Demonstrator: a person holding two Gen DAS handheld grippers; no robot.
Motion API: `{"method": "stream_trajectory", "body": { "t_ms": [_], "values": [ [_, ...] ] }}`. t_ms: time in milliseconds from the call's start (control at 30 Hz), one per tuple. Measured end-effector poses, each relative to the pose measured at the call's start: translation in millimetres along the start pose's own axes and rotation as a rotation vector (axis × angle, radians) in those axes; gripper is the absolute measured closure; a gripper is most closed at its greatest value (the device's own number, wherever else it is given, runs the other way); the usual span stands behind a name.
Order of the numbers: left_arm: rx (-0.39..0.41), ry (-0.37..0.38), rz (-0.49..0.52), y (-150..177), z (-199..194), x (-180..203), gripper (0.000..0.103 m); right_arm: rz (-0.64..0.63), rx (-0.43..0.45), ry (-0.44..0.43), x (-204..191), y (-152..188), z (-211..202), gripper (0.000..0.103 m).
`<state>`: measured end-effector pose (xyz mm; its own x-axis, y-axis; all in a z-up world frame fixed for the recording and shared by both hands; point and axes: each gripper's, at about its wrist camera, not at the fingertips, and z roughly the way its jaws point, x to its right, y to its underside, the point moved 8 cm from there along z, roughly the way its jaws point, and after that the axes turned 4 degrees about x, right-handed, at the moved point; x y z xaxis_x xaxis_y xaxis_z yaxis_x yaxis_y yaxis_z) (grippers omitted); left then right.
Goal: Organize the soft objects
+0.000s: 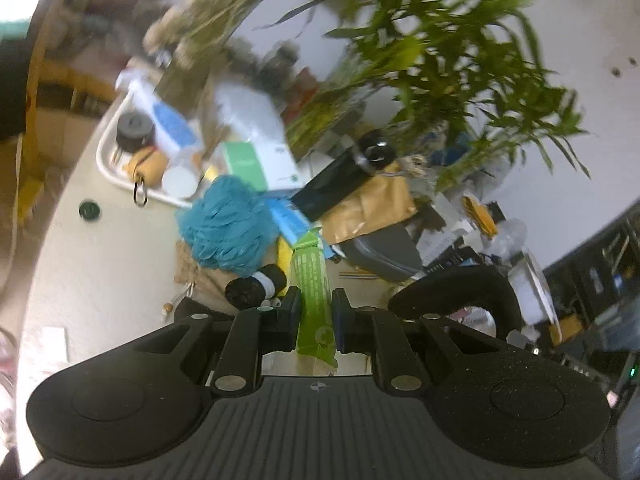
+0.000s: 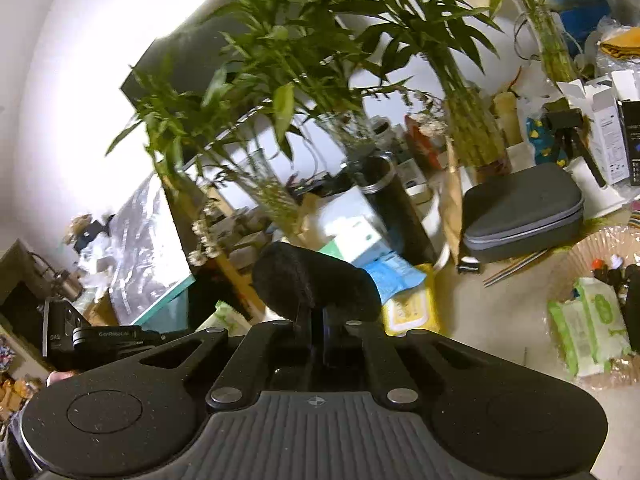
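Left wrist view: left gripper (image 1: 315, 312) clamps a green packet (image 1: 314, 304); right gripper (image 2: 316, 328) pinches a black fuzzy object (image 2: 312, 284).

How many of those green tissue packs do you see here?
2. One green pack is clamped in the left gripper; another green-and-white pack lies on the table at the right. More may hide in the clutter.

Hand-held gripper (image 1: 315, 312) pinches green packet (image 1: 314, 300) (blurred).
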<state>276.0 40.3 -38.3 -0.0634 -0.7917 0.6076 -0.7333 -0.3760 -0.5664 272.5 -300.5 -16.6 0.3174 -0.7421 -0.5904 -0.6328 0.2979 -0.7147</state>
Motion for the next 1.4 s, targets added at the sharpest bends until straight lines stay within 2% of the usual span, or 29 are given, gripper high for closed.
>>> {"method": "stream_trajectory", "body": {
  "t_ms": [133,333,633,667,767,867,1000,1167,1400],
  "values": [
    [0.015,0.017,0.046,10.6,-24.0,19.6,0.087,-0.003,-0.007,-0.026,-16.5,1.2,-22.3,0.096],
    [0.023,-0.001,0.156,38.5,-51.3,42.8,0.088,-0.038,-0.025,-0.052,-39.5,10.2,-50.6,0.096],
    [0.001,-0.144,0.411,101.8,-55.6,56.0,0.098,-0.048,-0.071,-0.056,-51.1,35.4,-70.3,0.096],
    [-0.003,-0.15,0.423,109.3,-56.5,55.2,0.103,-0.043,-0.078,-0.057,-51.4,39.0,-70.6,0.096],
    [-0.003,-0.147,0.441,123.2,-57.1,56.0,0.103,-0.04,-0.092,-0.056,-52.2,46.9,-70.7,0.096],
    [0.03,-0.172,0.518,129.9,-62.6,61.8,0.103,-0.033,-0.105,-0.059,-53.7,53.6,-72.1,0.096],
    [0.033,-0.208,0.544,135.5,-65.5,61.0,0.099,-0.034,-0.117,-0.062,-56.8,59.8,-72.9,0.096],
    [0.025,-0.249,0.522,141.5,-71.5,50.6,0.073,-0.019,-0.134,-0.07,-57.7,66.6,-72.8,0.096],
    [0.019,-0.27,0.49,147.1,-77.9,36.9,0.071,-0.006,-0.162,-0.073,-56.7,75.7,-72.1,0.096]
  ]
}}
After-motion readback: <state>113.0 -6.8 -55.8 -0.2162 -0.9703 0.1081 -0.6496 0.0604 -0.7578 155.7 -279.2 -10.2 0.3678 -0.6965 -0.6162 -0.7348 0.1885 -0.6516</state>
